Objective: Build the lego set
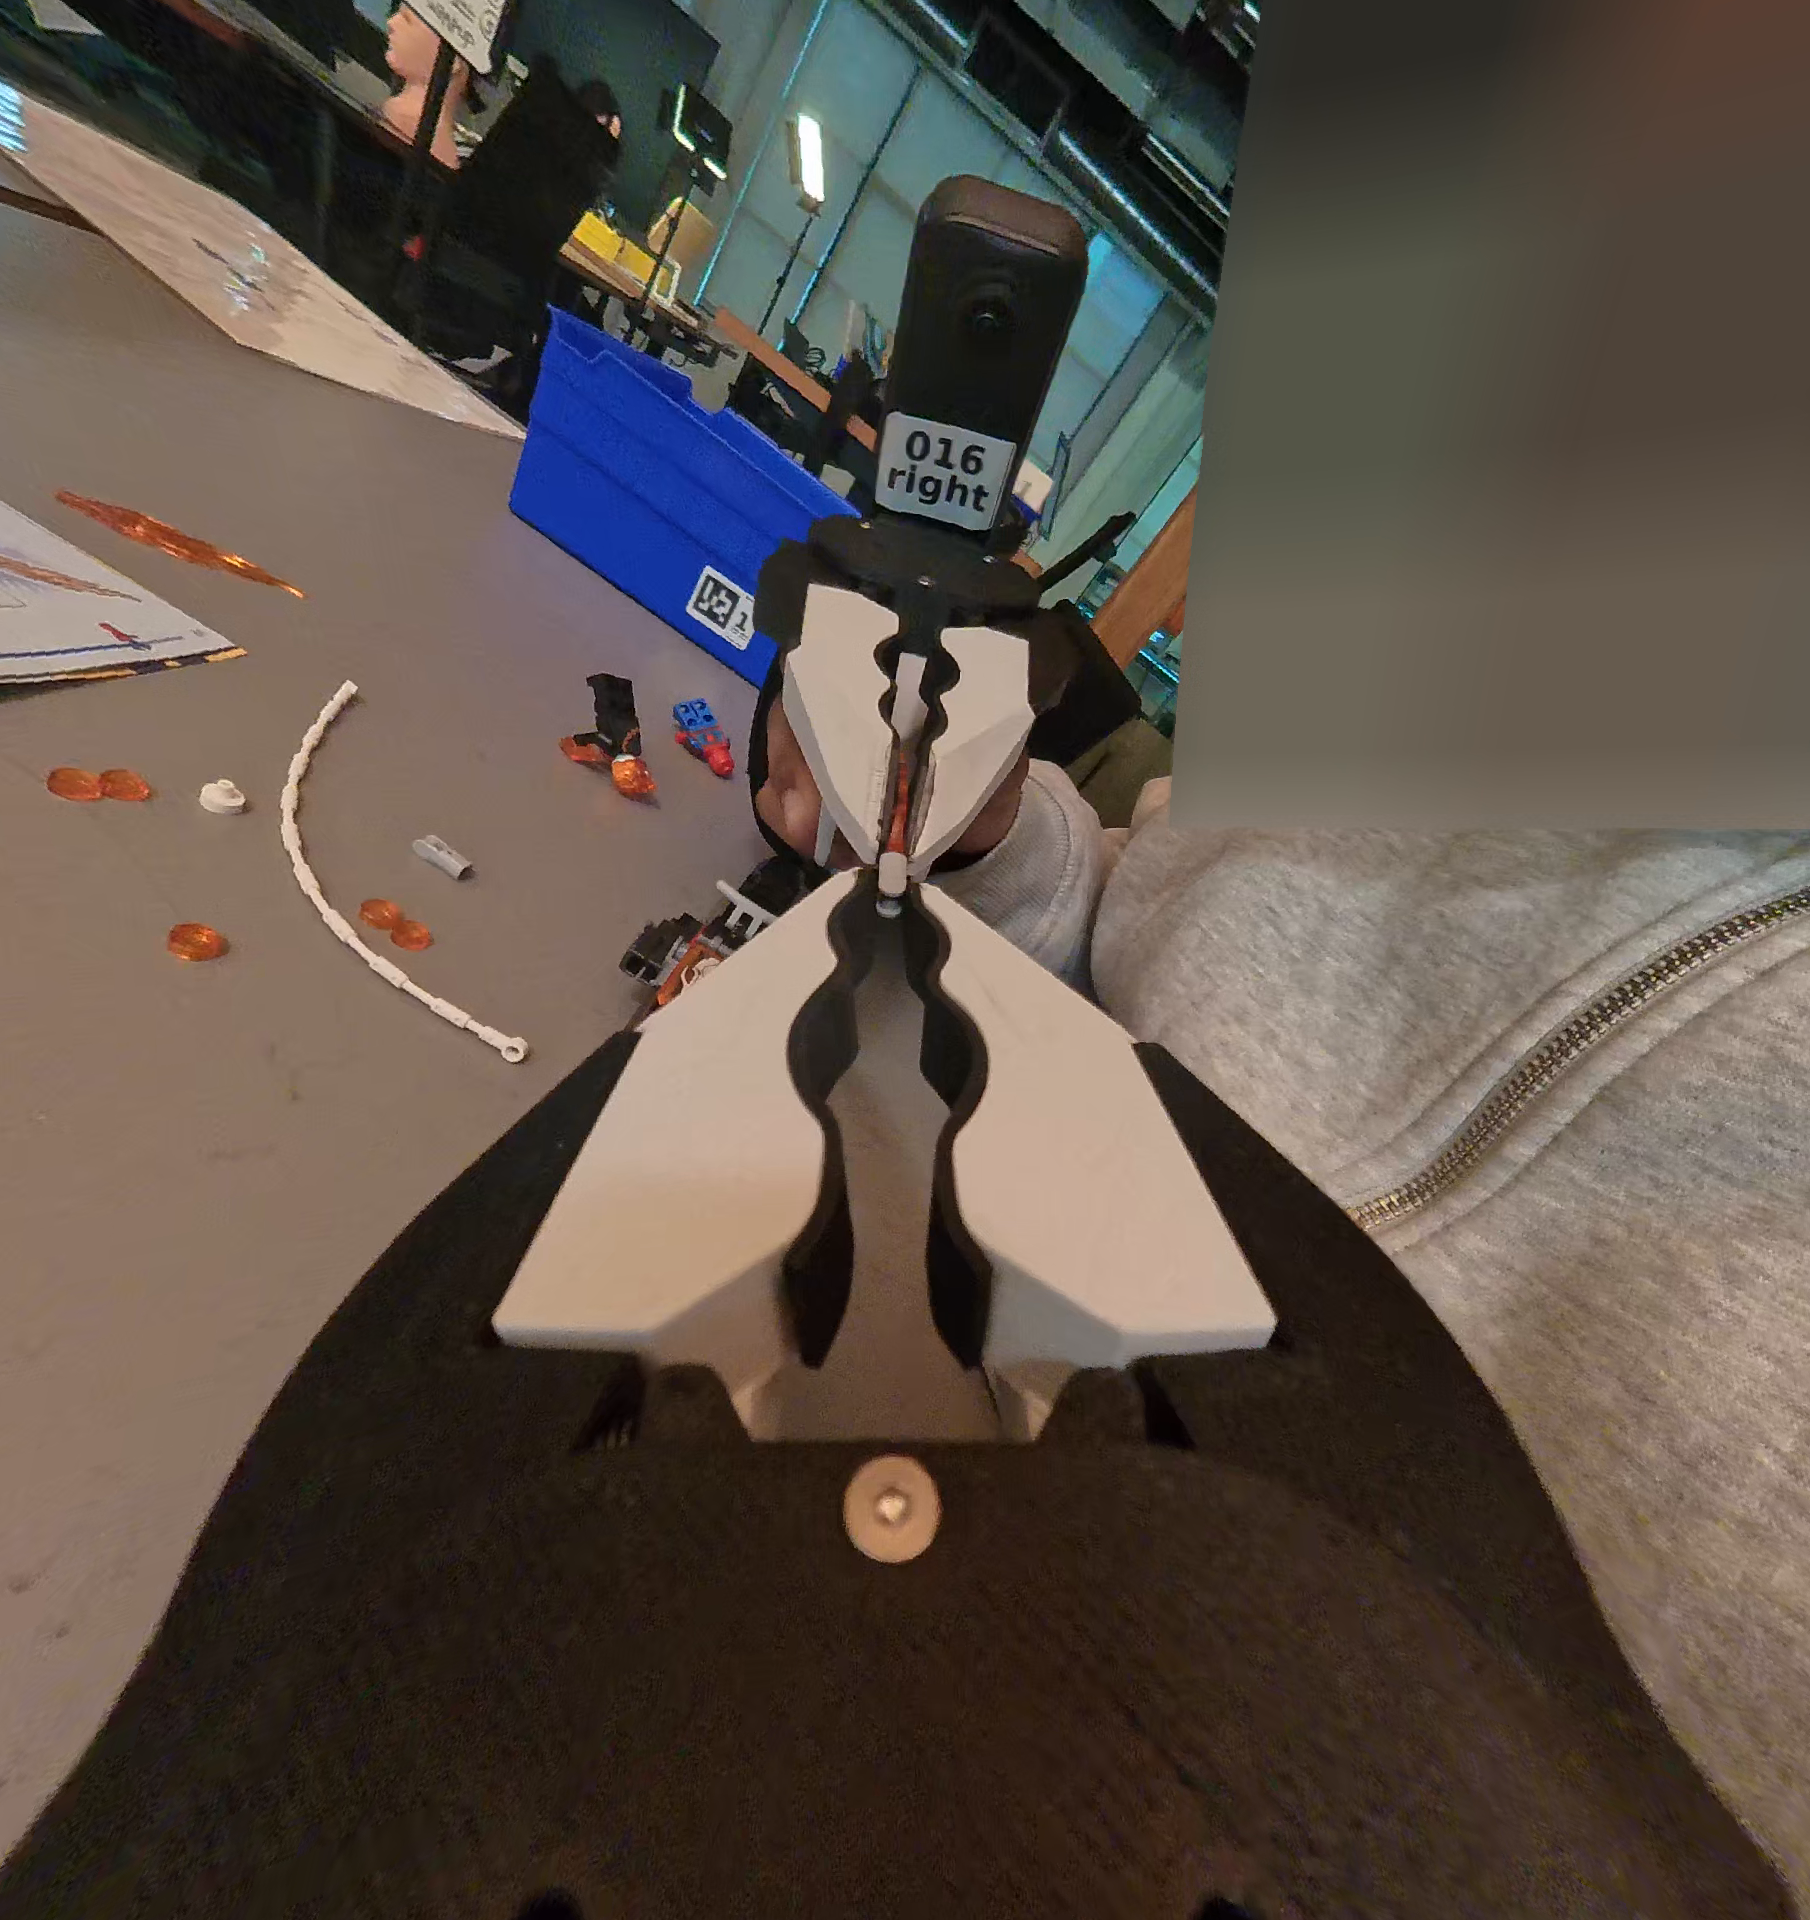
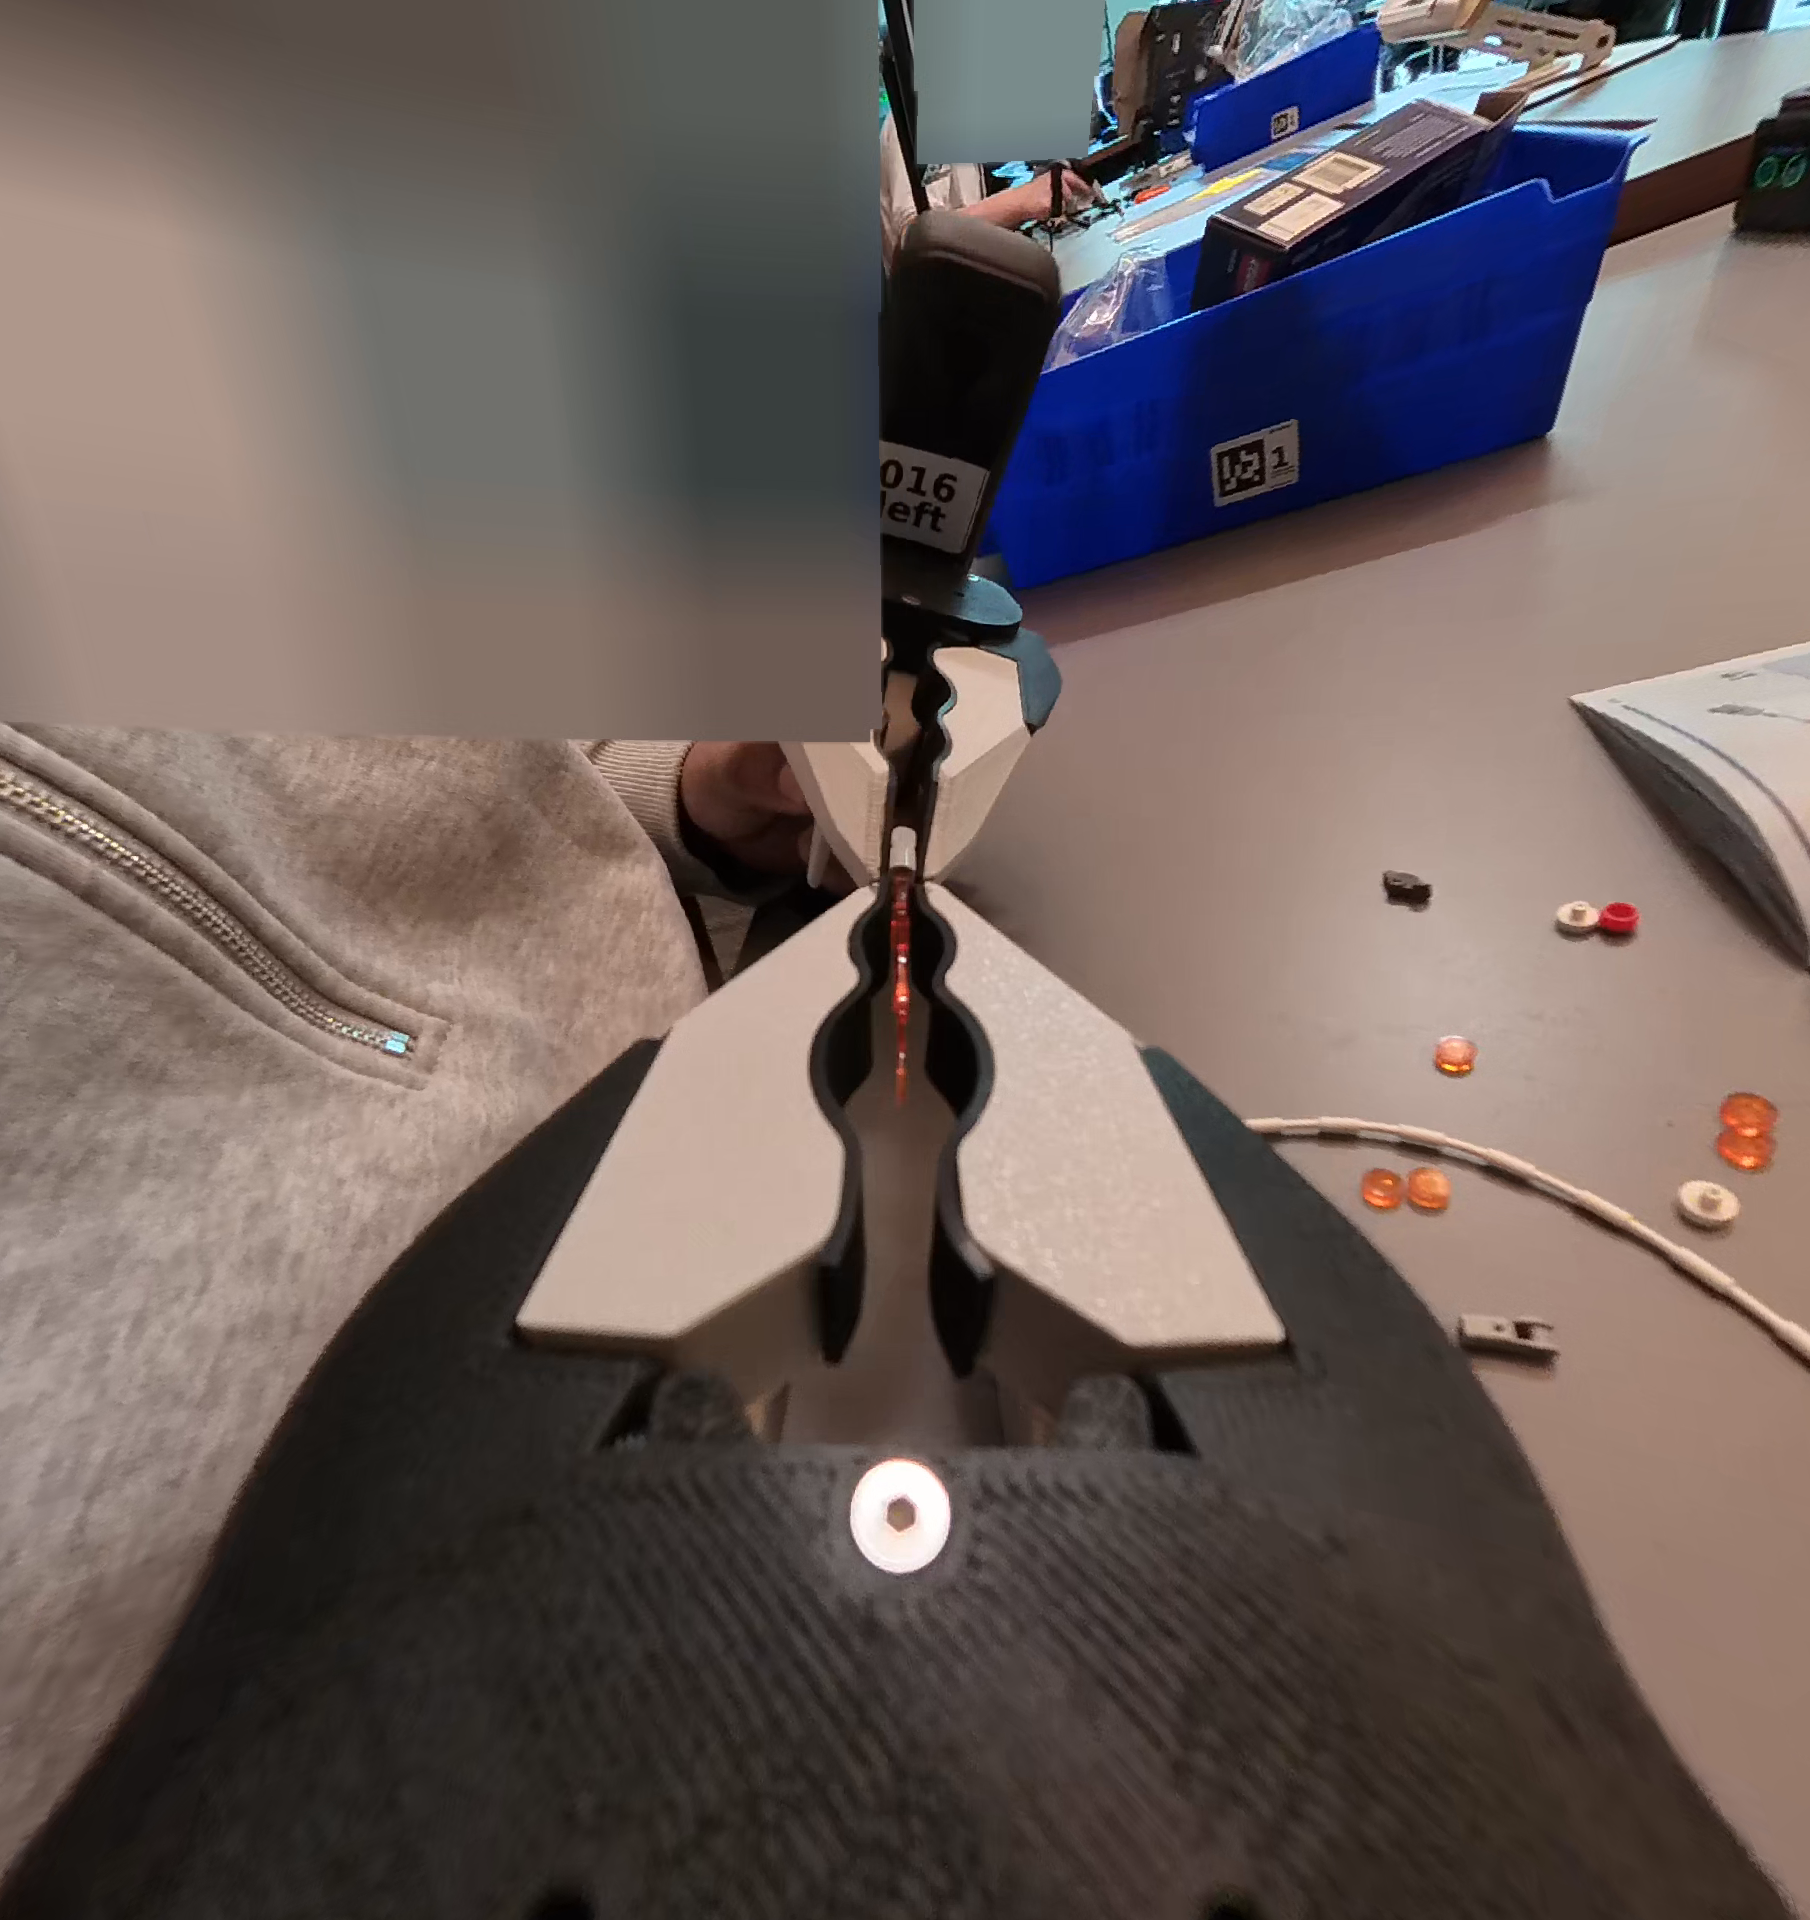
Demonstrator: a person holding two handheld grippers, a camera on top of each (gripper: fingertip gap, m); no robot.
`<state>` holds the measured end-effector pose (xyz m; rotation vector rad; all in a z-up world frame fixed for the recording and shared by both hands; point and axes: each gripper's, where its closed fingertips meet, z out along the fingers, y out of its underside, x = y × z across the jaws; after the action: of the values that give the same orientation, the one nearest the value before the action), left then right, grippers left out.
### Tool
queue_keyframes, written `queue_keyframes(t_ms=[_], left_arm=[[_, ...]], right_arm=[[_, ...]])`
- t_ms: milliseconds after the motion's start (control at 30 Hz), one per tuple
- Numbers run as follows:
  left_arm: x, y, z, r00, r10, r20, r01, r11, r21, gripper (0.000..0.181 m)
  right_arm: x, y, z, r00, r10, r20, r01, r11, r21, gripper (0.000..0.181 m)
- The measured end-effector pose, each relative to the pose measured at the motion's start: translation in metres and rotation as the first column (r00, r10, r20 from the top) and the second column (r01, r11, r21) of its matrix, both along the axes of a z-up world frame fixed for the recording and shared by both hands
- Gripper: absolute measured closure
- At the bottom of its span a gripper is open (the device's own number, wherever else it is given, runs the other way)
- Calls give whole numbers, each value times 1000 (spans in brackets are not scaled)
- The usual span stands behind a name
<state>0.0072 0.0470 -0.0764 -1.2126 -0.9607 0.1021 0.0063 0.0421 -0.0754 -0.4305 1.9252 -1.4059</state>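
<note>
Left gripper (image 1: 888,906) pinches a white peg (image 1: 888,873); right gripper (image 2: 901,894) clamps an orange flame piece (image 2: 900,997), tip to tip. Many loose parts (image 2: 1742,1127) remain unassembled: build appears early.

This looks like a workshop or lab hall: long grey tables (image 2: 1244,727) carry blue bins (image 2: 1296,353) with marker tags, tripods (image 1: 672,239) and light panels (image 1: 809,156) stand behind under bare beams and tall glass walls, and another person works at a far bench.
</note>
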Motion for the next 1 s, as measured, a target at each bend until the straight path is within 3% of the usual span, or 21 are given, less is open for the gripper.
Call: queue_keyframes(t_ms=[633,800,1000], left_arm=[[2,3,2,998,12,-64,-18,994,-104,180],[4,5,10,996,-13,-88,11,1000,-26,174],[6,8,9,994,-27,-109,18,996,-85,179]], right_arm=[[1,2,2,988,50,149,-61,996,69,181],[1,4,7,998,44,52,-43,999,-24,181],[5,8,9,987,11,-161,-41,983,-180,181]])
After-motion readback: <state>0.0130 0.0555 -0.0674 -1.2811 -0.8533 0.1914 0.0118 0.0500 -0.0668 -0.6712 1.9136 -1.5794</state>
